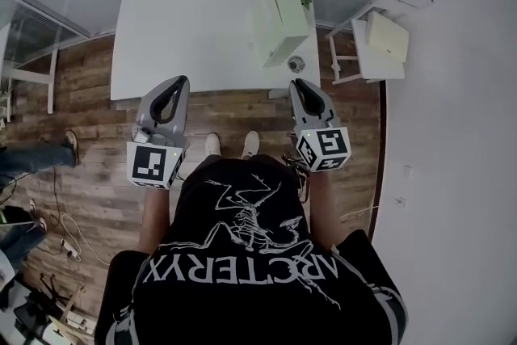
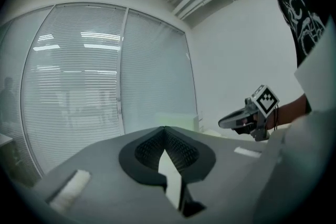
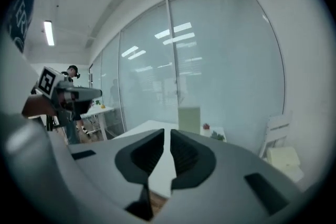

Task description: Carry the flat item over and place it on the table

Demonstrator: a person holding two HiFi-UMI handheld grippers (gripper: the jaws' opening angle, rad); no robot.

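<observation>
Right gripper (image 3: 167, 134) closing on nothing, left gripper (image 2: 164, 129) shut, empty; both are best reopened wide before the cream flat item (image 1: 387, 36) beside the desk (image 1: 186, 20) is approached.

Pale-green flat box (image 1: 279, 12) stands upright on edge on the white table (image 1: 186, 28), by table's right edge. Broad faces plain; approx. rectangular.

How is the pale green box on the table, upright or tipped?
Upright: the pale green box stands on end on the white table, taller than wide.
</observation>
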